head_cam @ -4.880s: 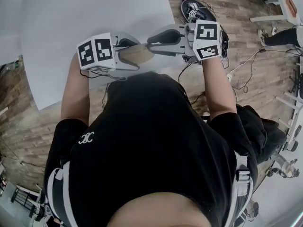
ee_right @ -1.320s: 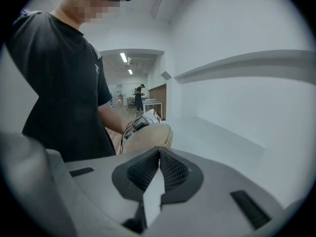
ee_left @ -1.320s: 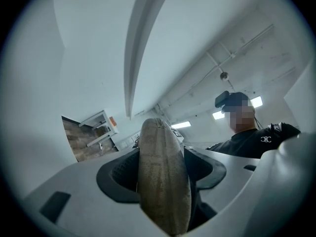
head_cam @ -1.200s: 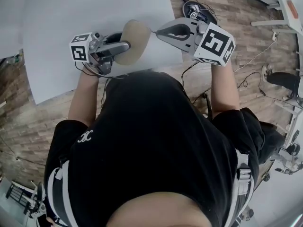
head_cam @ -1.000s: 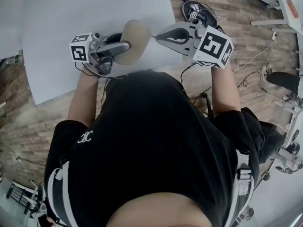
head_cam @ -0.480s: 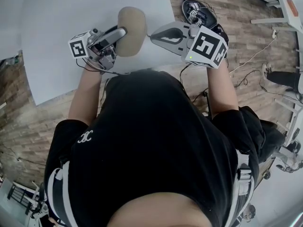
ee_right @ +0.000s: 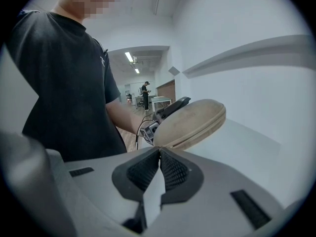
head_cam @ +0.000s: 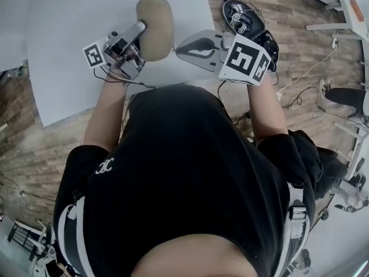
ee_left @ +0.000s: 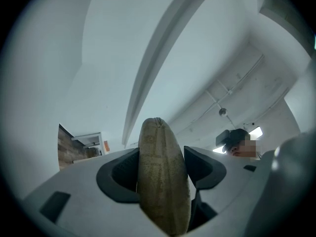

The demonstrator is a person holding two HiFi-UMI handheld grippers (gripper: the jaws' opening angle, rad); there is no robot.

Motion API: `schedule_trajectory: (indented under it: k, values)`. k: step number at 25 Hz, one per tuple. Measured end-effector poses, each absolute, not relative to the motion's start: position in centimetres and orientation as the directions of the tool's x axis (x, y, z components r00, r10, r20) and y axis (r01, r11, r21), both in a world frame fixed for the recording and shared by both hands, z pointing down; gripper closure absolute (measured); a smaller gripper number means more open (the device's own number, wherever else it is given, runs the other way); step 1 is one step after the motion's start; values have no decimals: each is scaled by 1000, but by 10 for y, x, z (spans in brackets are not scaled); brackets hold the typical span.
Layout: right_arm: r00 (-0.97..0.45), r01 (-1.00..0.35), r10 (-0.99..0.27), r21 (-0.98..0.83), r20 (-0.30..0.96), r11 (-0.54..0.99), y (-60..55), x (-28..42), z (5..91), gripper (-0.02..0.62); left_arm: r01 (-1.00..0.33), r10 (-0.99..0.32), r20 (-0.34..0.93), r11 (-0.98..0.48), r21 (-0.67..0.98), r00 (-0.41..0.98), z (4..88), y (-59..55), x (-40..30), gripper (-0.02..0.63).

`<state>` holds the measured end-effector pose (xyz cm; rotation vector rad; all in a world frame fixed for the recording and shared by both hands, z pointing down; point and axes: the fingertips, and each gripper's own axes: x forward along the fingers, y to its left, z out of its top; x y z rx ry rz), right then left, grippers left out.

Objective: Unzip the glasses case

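**Case clamped in the air, zip not visibly opened**

- The tan glasses case (head_cam: 157,21) is up off the white bench (head_cam: 75,16), held by the left gripper (head_cam: 144,27). Its fingers (ee_left: 118,174) stand wide and press on both flat faces, with the case nose tipped upward.
- The right gripper (head_cam: 177,49) sits just beside the case's near end. Its fingers (ee_right: 173,169) are pressed fully together with nothing visible between the pads. I can't tell if a zip pull is pinched at the very tip, it's too small.
- The zip seam (ee_right: 200,131) looks closed along the whole visible edge, so I'd put the task at an early stage.

To do this step well, my read:
- Keep the left clamp firm and steady so the case can't twist.
- Confirm the pull is actually pinched before hauling.
- Drag along the seam line and follow the curve round the end, not straight away from the case.
- Main risk is the tab slipping out of the pinch.

What each view shows:
- Head view shows the layout, with both grippers over the bench edge, but no seam.
- Right gripper view shows the seam and the closed pads.
- Left gripper view shows the case edge-on and proves the clamp contact. The right gripper isn't in it.
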<state>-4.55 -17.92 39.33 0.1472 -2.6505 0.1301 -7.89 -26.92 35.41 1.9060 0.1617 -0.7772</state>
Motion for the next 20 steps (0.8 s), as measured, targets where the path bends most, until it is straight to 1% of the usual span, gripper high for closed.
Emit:
schedule_trajectory:
  k: [7,12,20]
  values:
    - [-891,-117,-69,-80,449,990,-180,-43,393,574,467,-311,-611,-428,774,728,350,-291,-73,330]
    - [-894,-139,-89,-83,439,987,-188,-30,395,574,466,-360,-606,-407,786,709,355,-303,-60,330]
    - [-894,-137,-86,-85,440,987,-180,-48,399,574,471,-422,-602,-380,796,678,356,-308,-64,330]
